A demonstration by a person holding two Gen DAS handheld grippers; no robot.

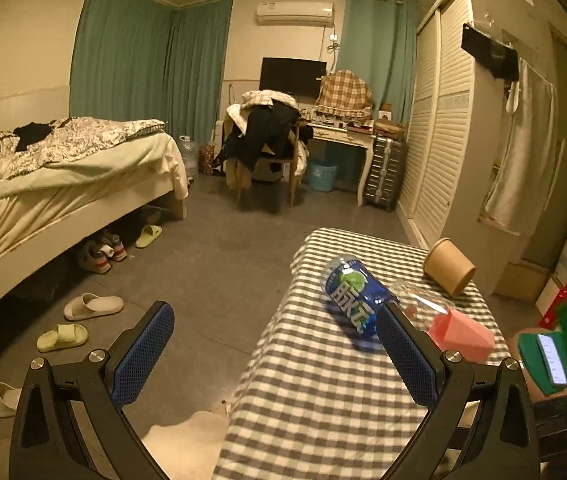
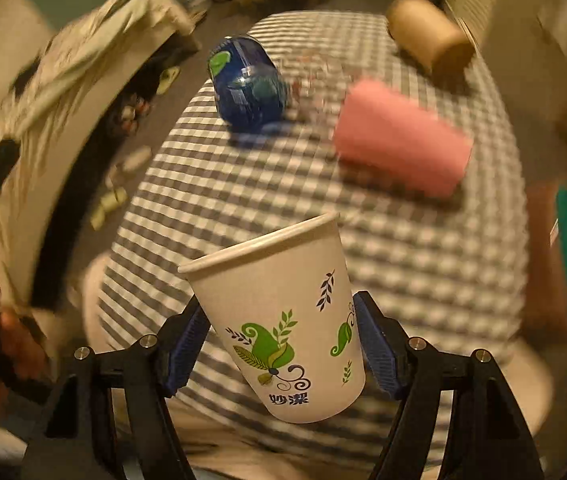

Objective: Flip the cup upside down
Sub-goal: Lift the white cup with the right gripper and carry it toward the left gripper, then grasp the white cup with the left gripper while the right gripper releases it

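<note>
A white paper cup with green leaf prints sits between the blue pads of my right gripper, held above the checked tablecloth. Its rim points up and away, tilted a little left. The right wrist view is motion-blurred. My left gripper is open and empty, its fingers wide apart over the table's left edge. The cup does not show in the left wrist view.
On the checked table lie a blue bottle, a pink cup on its side, a brown paper cup on its side and a clear plastic item. A bed and slippers are to the left.
</note>
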